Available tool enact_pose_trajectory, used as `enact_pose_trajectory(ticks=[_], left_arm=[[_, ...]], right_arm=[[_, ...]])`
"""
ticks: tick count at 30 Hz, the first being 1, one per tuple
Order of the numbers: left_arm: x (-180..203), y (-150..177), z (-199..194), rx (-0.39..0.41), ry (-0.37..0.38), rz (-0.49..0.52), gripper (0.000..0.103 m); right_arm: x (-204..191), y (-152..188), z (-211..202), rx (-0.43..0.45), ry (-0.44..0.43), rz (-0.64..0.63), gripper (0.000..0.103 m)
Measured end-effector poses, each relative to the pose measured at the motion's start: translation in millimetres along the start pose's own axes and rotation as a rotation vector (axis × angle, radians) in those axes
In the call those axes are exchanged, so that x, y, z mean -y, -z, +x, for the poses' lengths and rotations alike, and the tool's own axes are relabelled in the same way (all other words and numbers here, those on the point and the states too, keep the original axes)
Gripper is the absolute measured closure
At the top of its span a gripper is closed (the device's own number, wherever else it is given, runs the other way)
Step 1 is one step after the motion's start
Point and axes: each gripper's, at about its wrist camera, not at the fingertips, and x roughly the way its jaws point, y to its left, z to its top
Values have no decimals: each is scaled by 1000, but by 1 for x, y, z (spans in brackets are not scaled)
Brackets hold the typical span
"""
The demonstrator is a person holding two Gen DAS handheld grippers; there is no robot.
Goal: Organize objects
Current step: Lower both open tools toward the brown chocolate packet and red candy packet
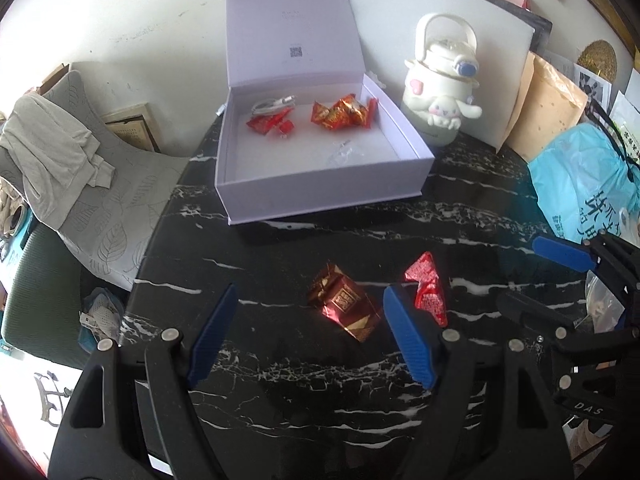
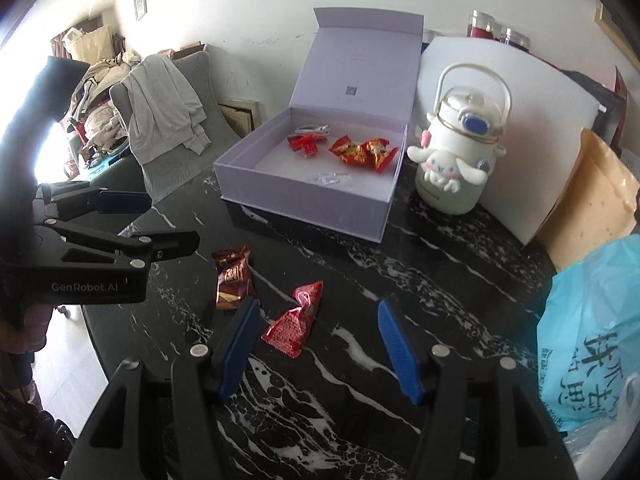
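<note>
Pickup step: both claws — left claw (image 1: 310,334) and right claw (image 2: 316,344) — gape wide, empty, low in frame; next, close on the dark-red foil sweet (image 1: 344,307) and the bright-red foil packet (image 2: 294,326), then carry them to the open lilac cardboard box (image 1: 320,196).

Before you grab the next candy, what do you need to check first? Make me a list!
1. Left gripper open: ok, jaws spread wide.
2. Right gripper open: ok, nothing between its fingers.
3. Dark red candy within reach: ok, lying loose on the table between the left gripper's fingers.
4. Bright red candy free: ok, just ahead of the right gripper, apart from the other candy.
5. Box ready: ok, lid up, bare floor at the front.
6. Grippers clear of each other: cannot tell; they sit close together, so move one at a time.
</note>
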Motion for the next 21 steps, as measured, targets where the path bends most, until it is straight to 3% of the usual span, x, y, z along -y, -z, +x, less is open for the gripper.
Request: enact_pose_trajectory(ticks=[21], left_arm=[[11, 28, 50, -121, 83, -1, 28]], right_arm=[[2, 25, 47, -75, -61, 31, 41]])
